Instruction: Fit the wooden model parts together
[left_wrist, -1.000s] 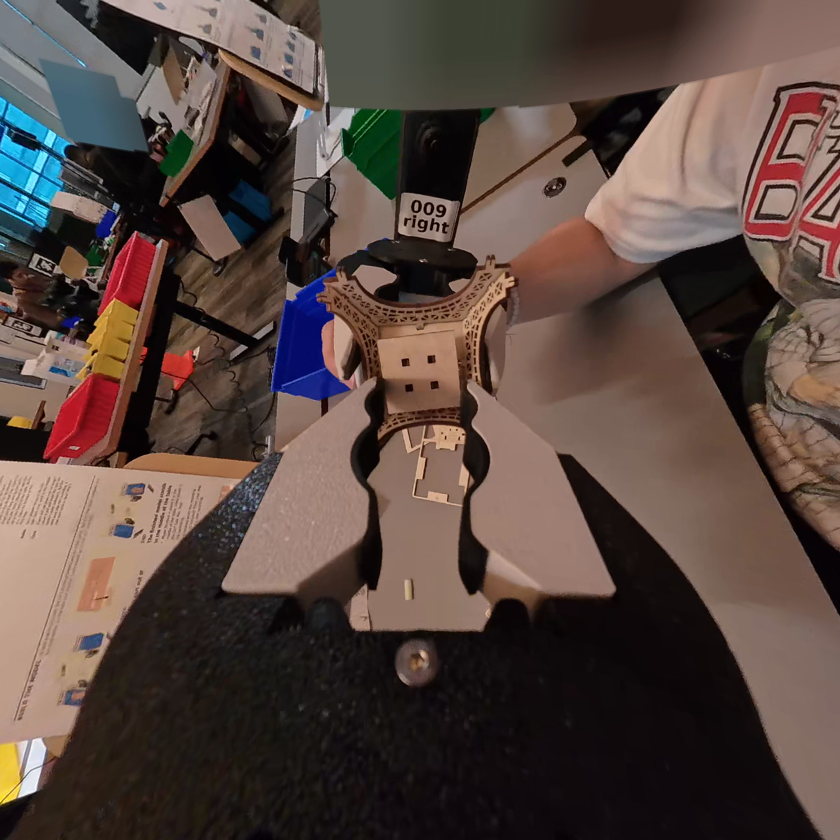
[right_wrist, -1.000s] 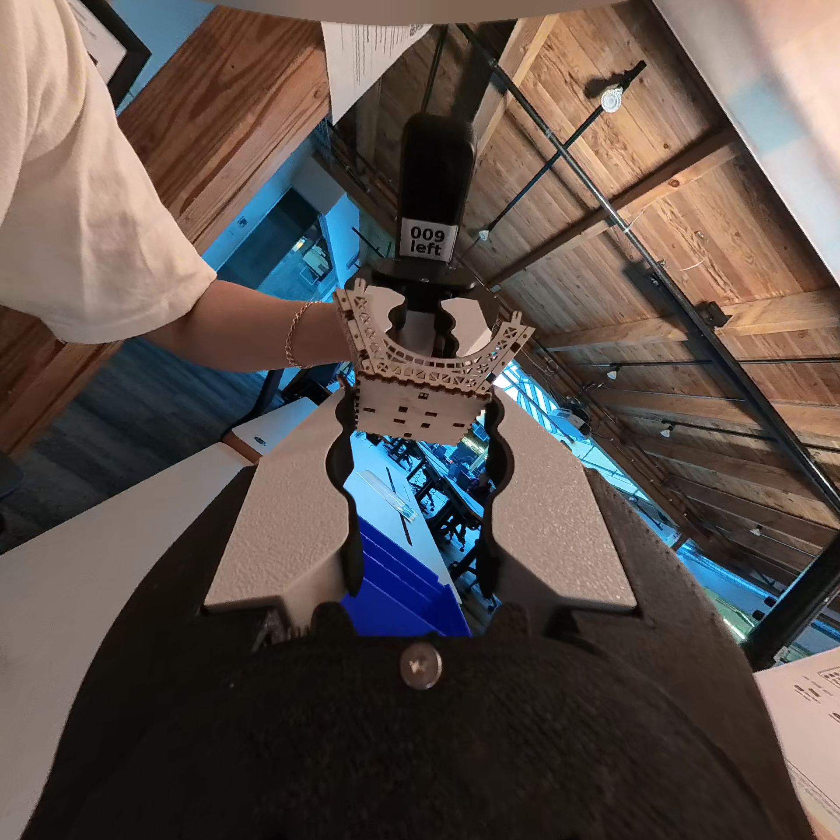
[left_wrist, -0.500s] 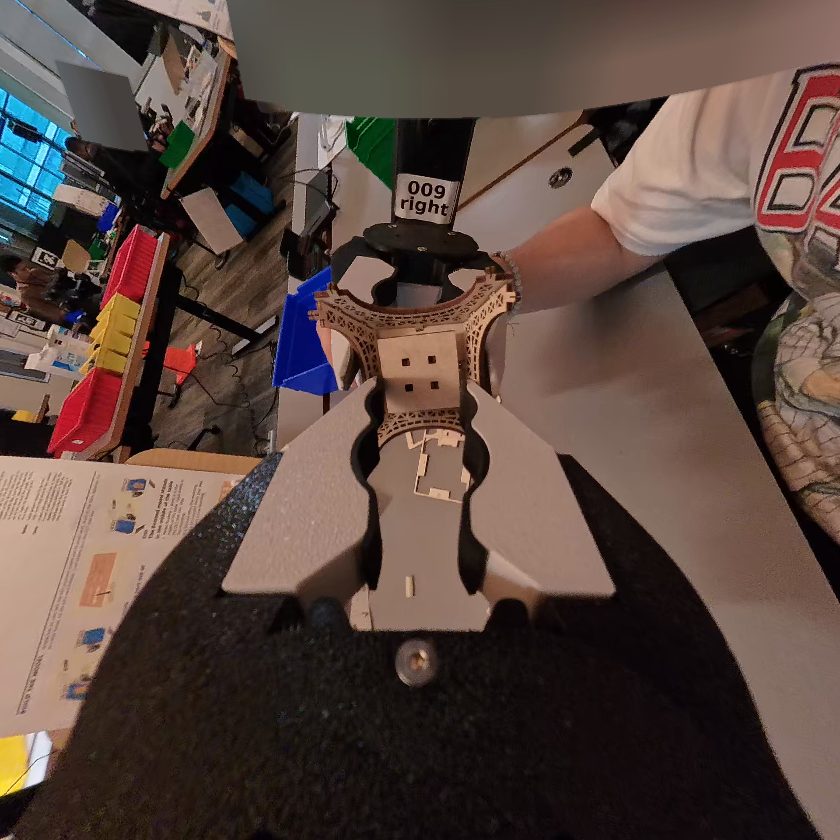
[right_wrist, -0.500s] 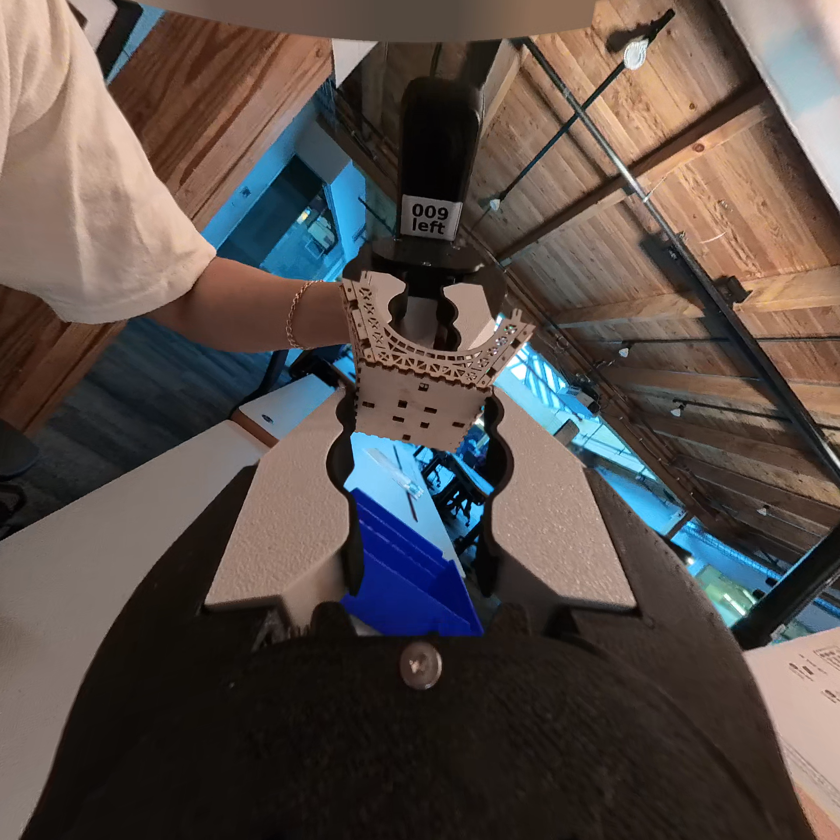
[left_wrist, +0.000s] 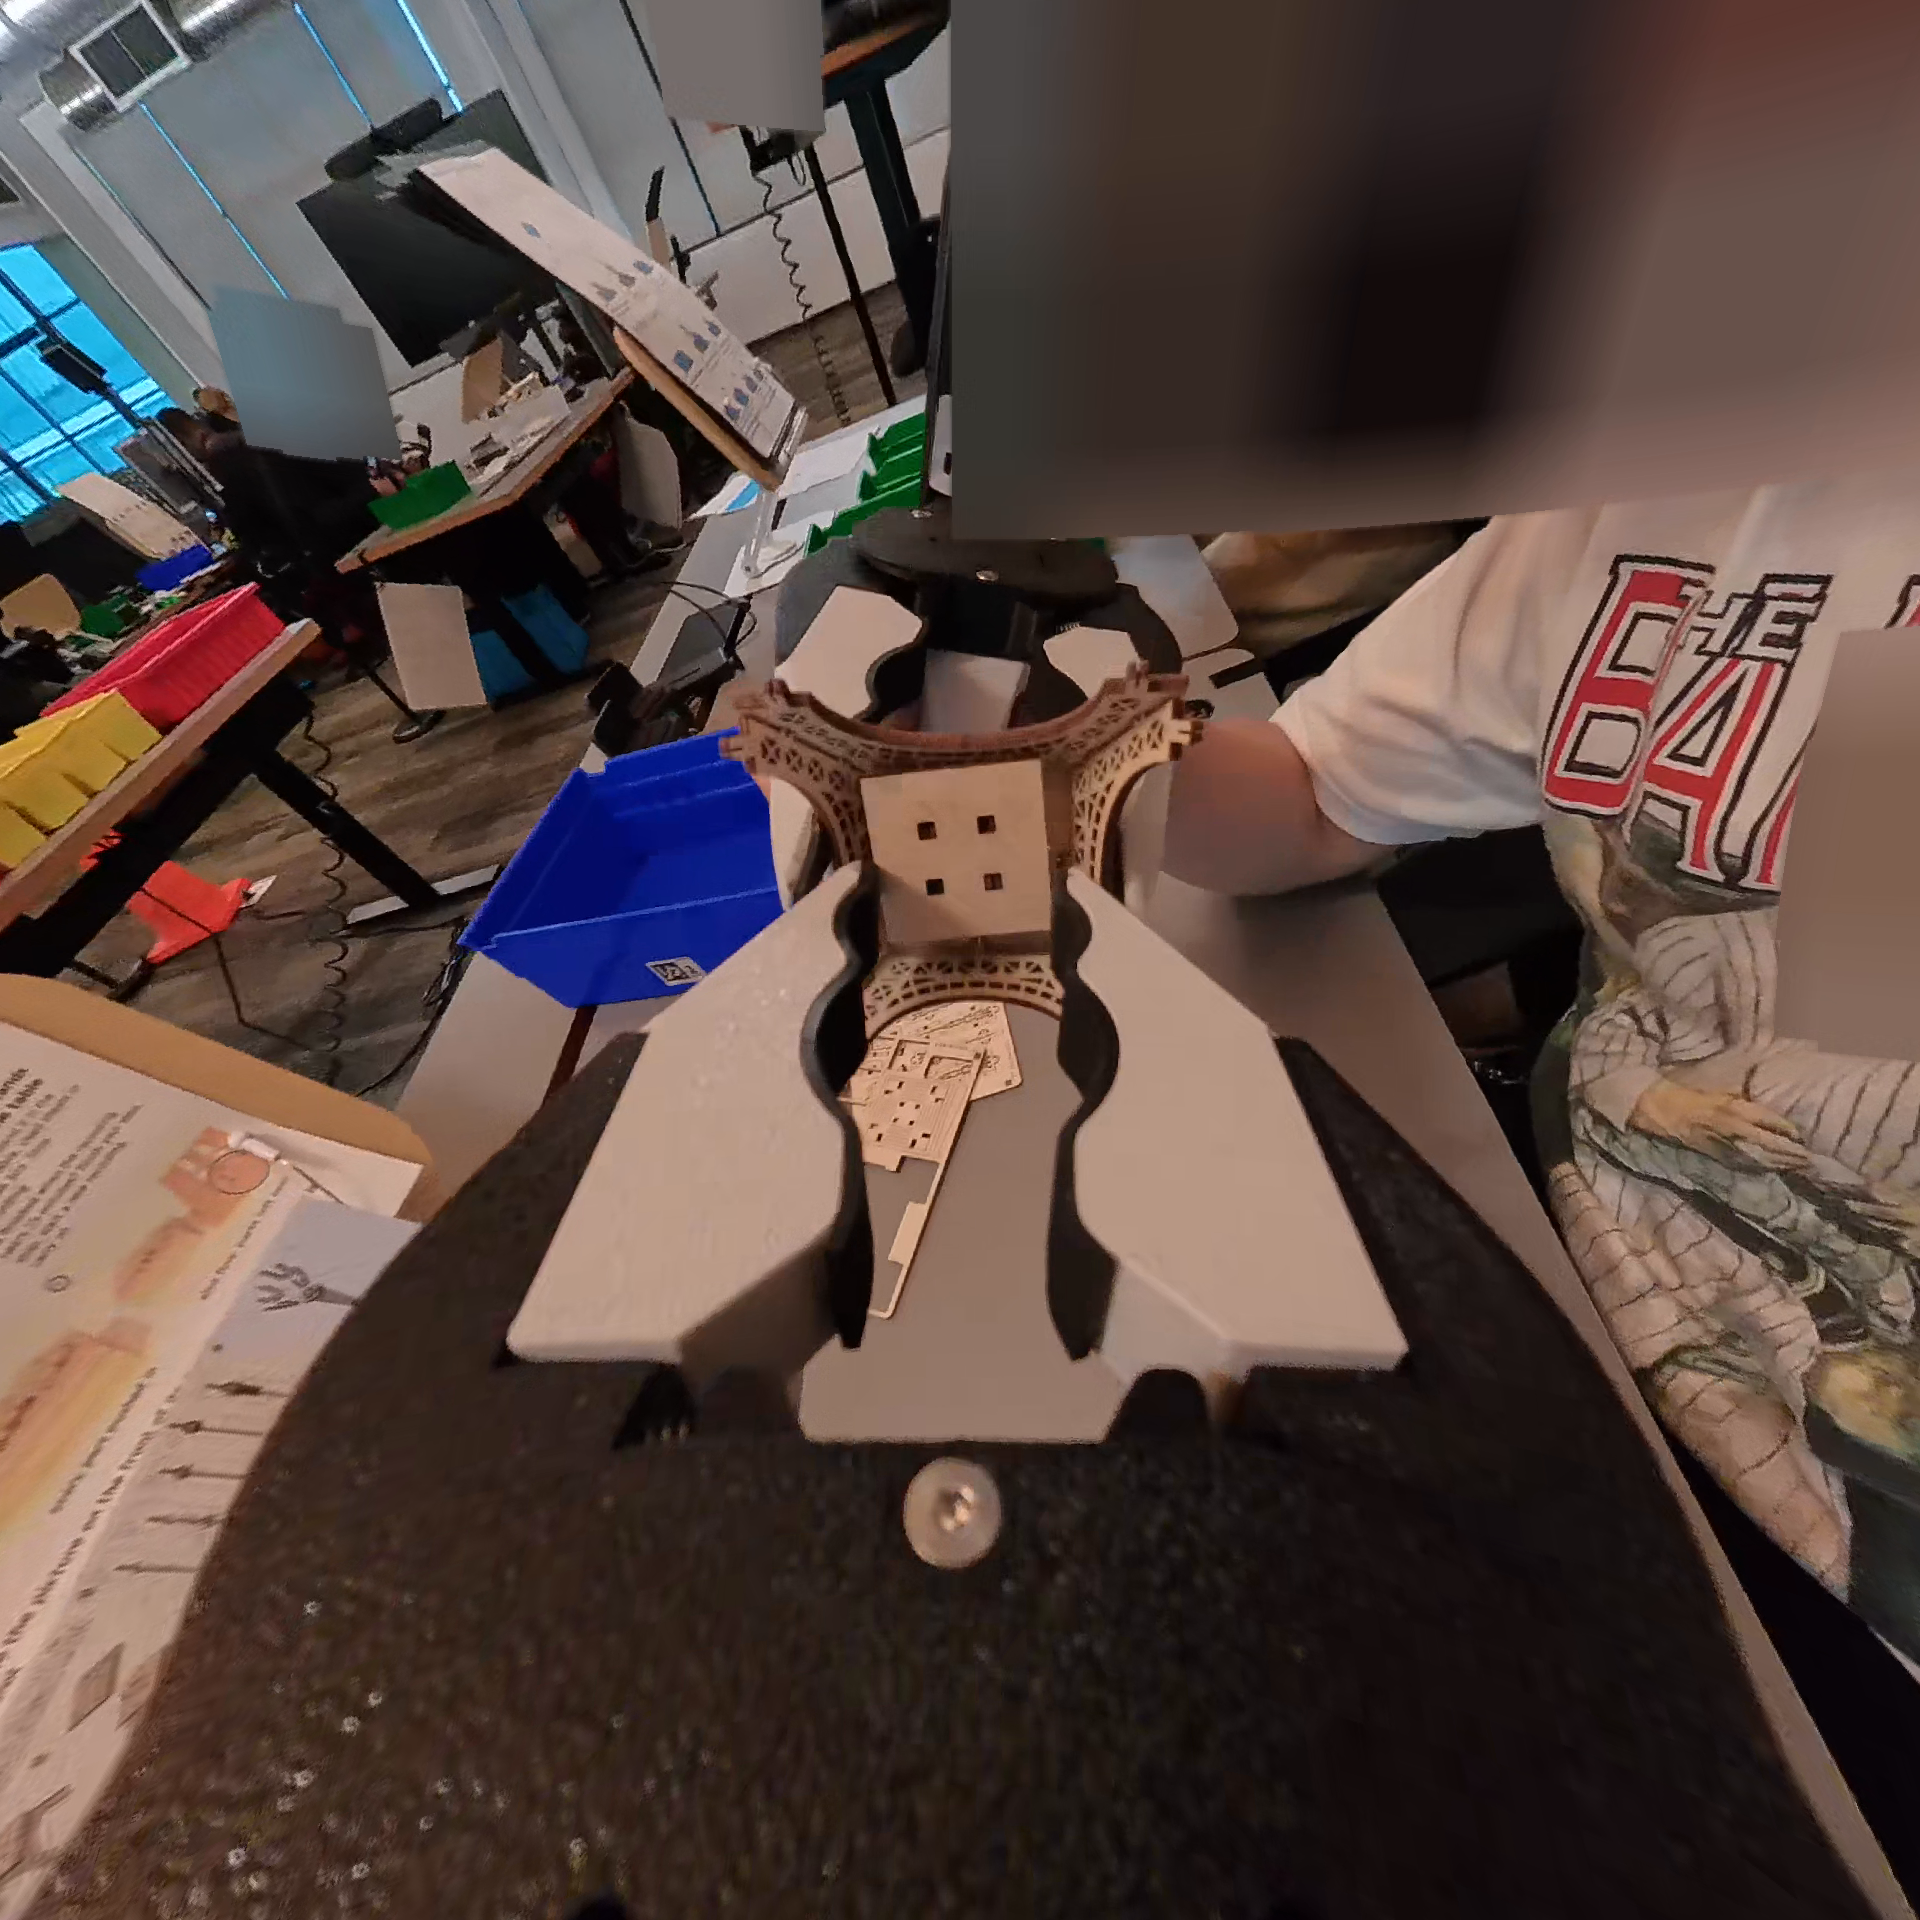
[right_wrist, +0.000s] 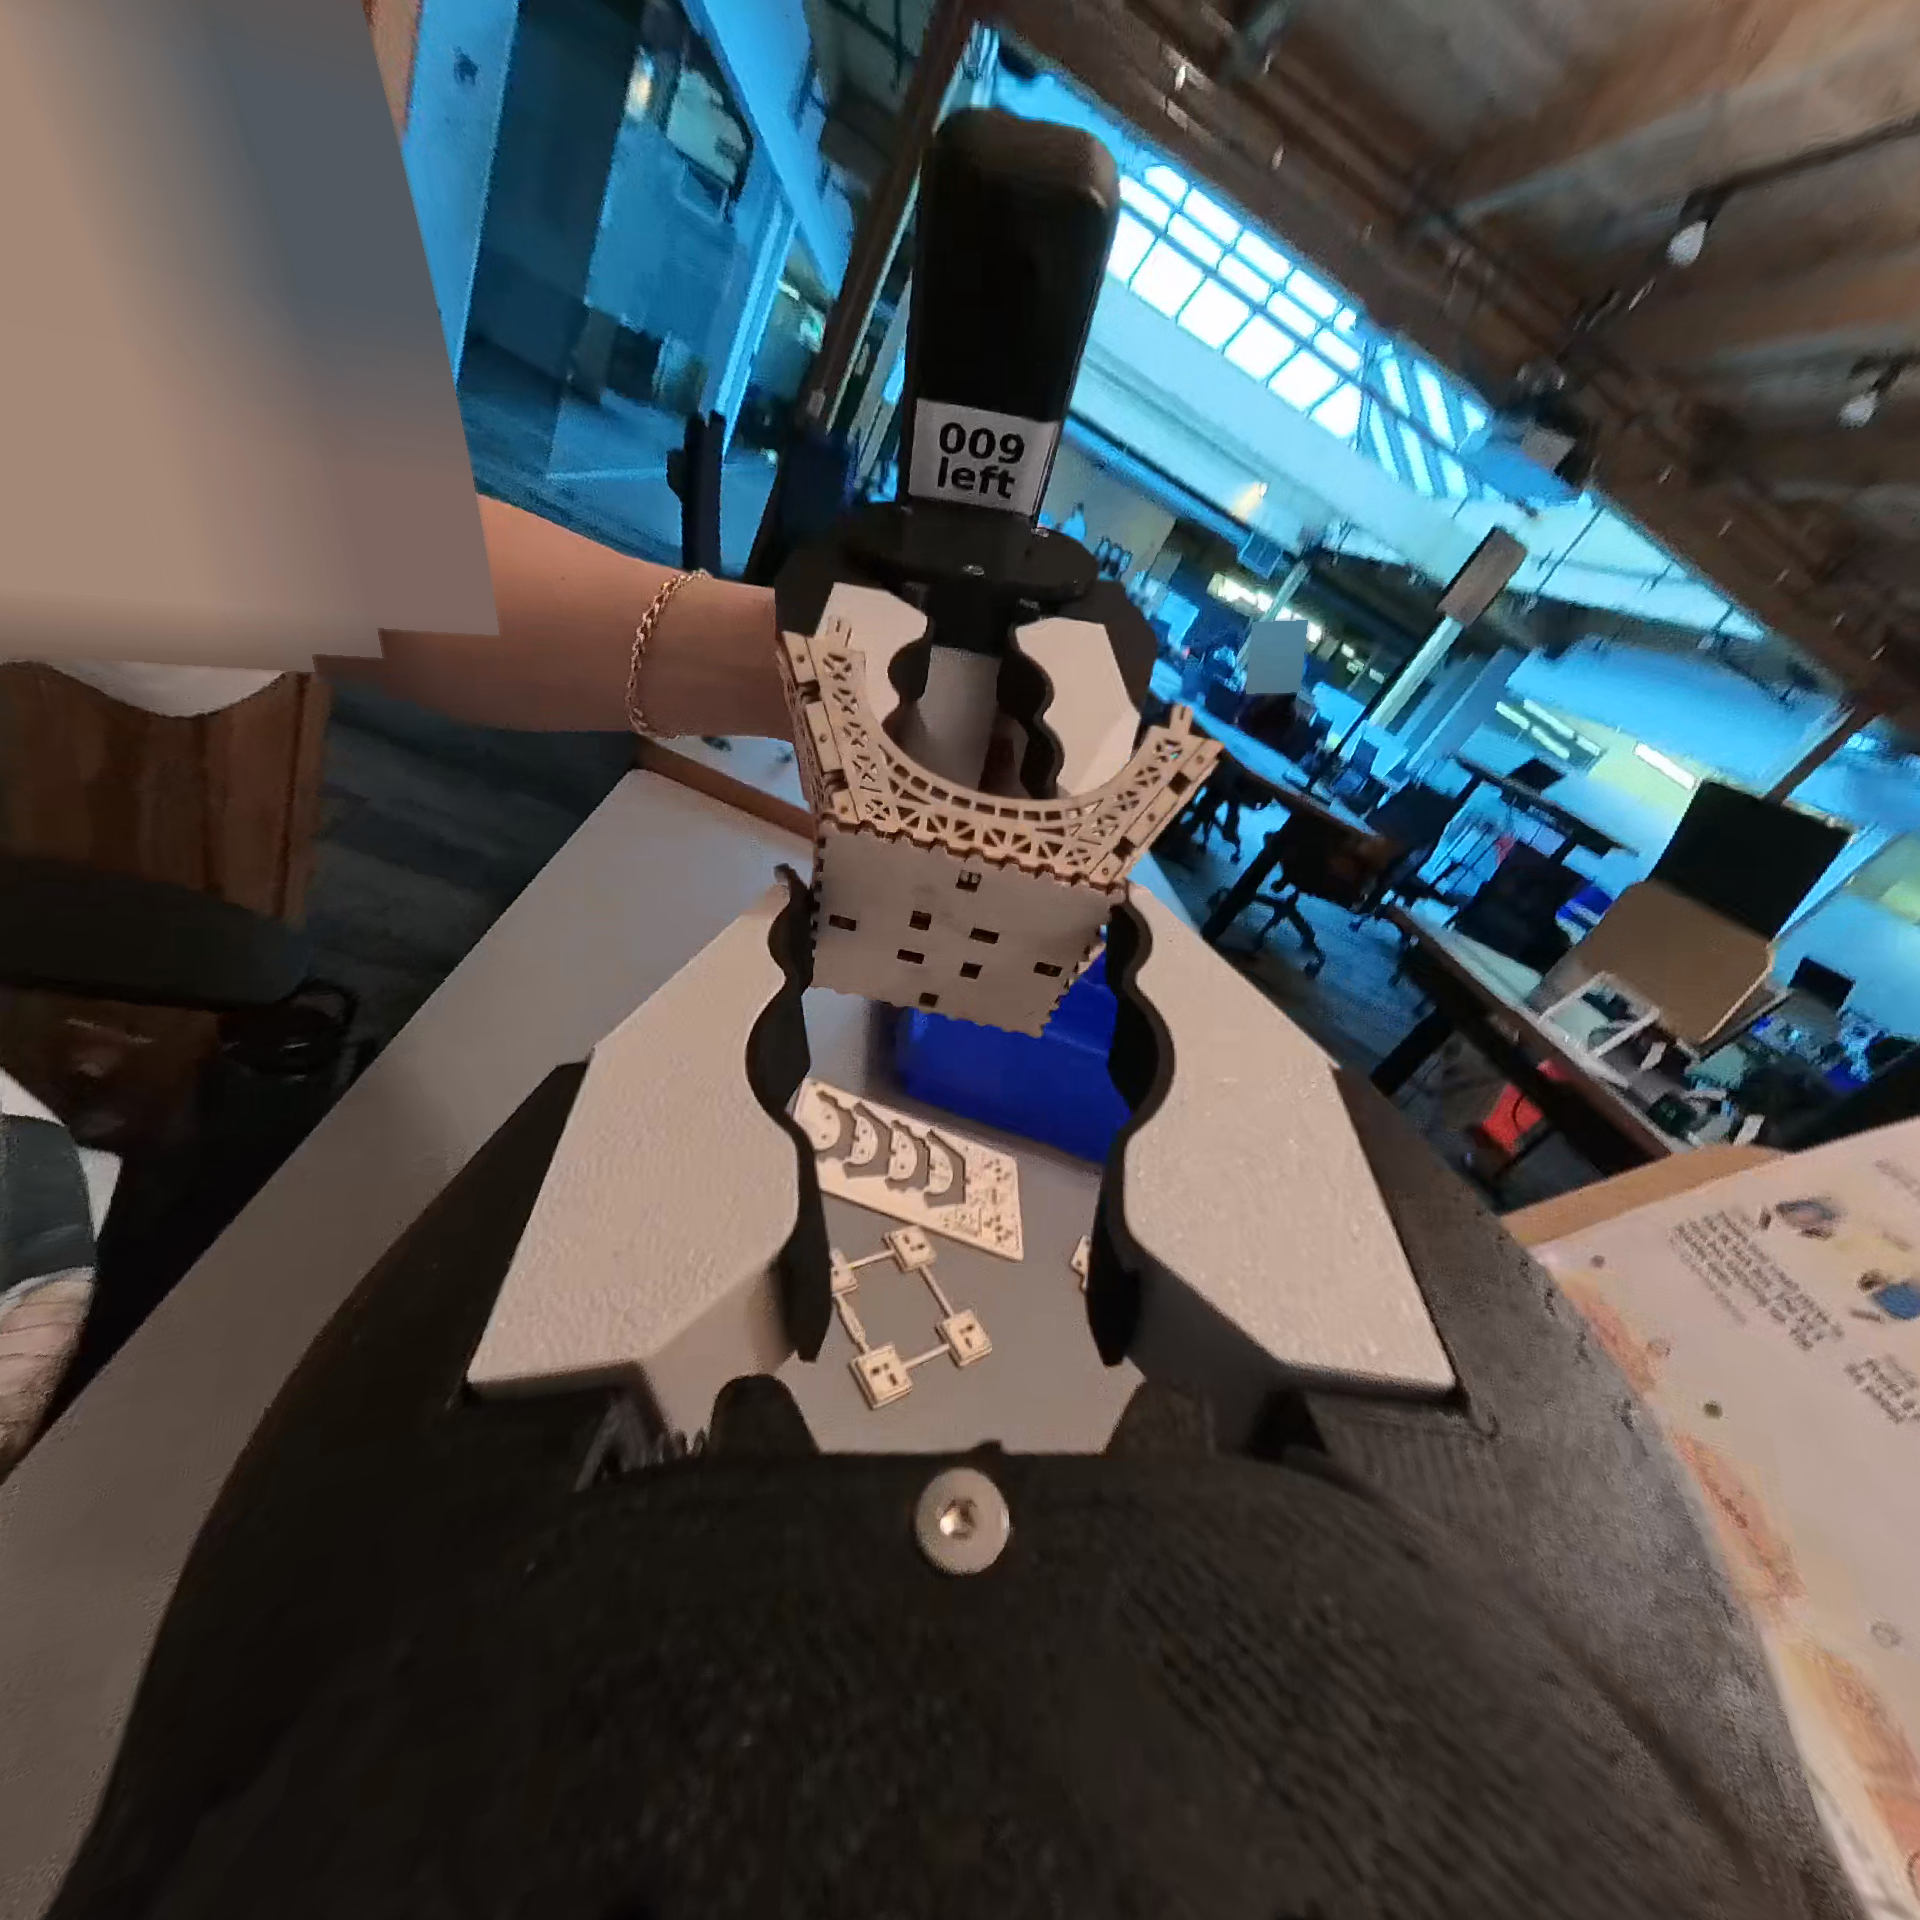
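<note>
A wooden tower model (left_wrist: 954, 842) with lattice arches and a square plate with small holes hangs above the grey table (left_wrist: 1299, 1039). My left gripper (left_wrist: 961, 899) is shut on it, with the plate between its tips. My right gripper (right_wrist: 961, 920) is shut on the model's (right_wrist: 961, 925) boxy end from the opposite side. Each gripper shows beyond the model in the other's view: the right one in the left wrist view (left_wrist: 971, 644), the left one in the right wrist view (right_wrist: 966, 665). Loose wooden part sheets (left_wrist: 930, 1091) lie on the table below, and they also show in the right wrist view (right_wrist: 914, 1174).
A blue bin (left_wrist: 623, 883) stands at the table's far edge and also shows in the right wrist view (right_wrist: 1008, 1070). An instruction sheet (left_wrist: 125, 1330) lies to my left. A person in a white printed shirt (left_wrist: 1662, 779) sits close on the right. Other tables with coloured bins stand farther back. Both grippers' tips are close together, under 4 cm apart.
Both grippers have tilted with the model still held between them. The right wrist view has swung down from the ceiling, so the table and part sheets now show. The grips have not changed.
</note>
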